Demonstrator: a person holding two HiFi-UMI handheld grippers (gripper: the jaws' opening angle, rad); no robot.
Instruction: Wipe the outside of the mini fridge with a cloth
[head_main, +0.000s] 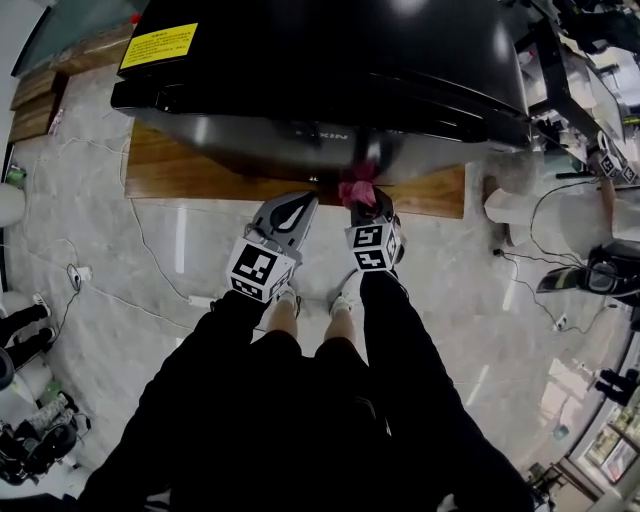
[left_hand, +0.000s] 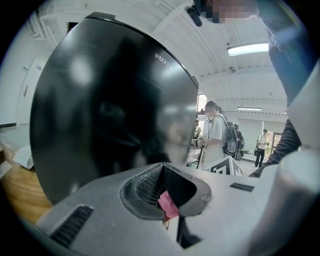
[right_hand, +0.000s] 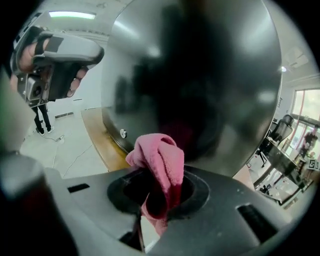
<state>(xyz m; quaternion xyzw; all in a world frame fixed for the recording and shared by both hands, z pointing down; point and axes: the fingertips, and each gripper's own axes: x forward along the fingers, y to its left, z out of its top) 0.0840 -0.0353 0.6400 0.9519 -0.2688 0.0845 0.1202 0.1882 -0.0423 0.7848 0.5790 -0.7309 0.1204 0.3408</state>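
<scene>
Nearest: the left gripper (head_main: 297, 210) is held just short of the mini fridge (head_main: 330, 60) front, jaws closed together. A small pink scrap (left_hand: 168, 205) is seen at their root, identity unclear. The right gripper (head_main: 371, 205) is clamped on the pink cloth (right_hand: 161, 156), bunched at the fridge's lower front edge; contact is not confirmed. The cloth is judged soft, light and limp, best gripped at a thick fold. The fridge shell is judged glossy, stiff and heavy. It is seated on a wooden platform (head_main: 190, 172).

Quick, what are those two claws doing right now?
Left claw: closed, pinching a small pink scrap.
Right claw: closed on the pink cloth.
</scene>
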